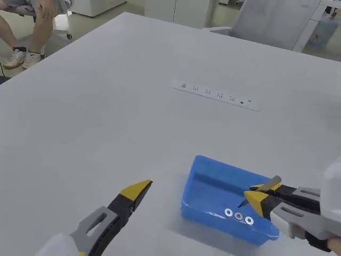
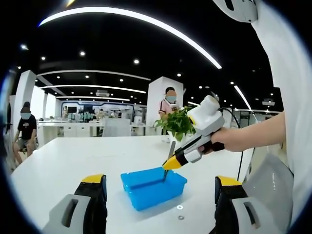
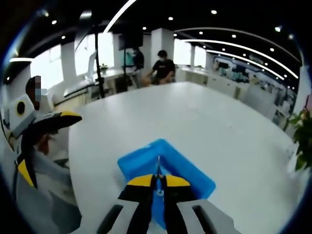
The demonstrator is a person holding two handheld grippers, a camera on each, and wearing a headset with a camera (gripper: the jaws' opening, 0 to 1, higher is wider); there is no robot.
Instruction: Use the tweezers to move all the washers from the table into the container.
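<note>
the blue container [image 1: 213, 184] is sitting on the white table [image 1: 106, 122] at about 5 o'clock in the head view. three washers [image 1: 238, 216] are lying in a short row on its floor, close to its near wall.

the right gripper [image 1: 258, 195] is coming in from 4 o'clock, with its yellow-tipped jaws clenched on the tweezers [image 3: 158, 165]. the tweezers are pointing down into the container, and their dark tip is hanging just above the washer row, toward 12 o'clock of it. whether the tip is pinching a washer is too small to tell. in the right gripper view the two jaws are pressing together at 6 o'clock, and the tweezers are running straight up from between them over the blue floor.

the left gripper [image 1: 136, 190] is hovering over bare table at 7 o'clock in the head view, well apart from the container and at 9 o'clock of it. in the left gripper view its jaws are standing wide apart, released and gripping nothing. two loose washers [image 2: 181, 207] are lying on the table just beside the container, at 5 o'clock of it.

a white power strip [image 1: 216, 95] is lying flat on the table toward 1 o'clock in the head view, far from the container. a green plant [image 2: 178, 123] is standing past the far table edge in the left gripper view, at 12 o'clock.
</note>
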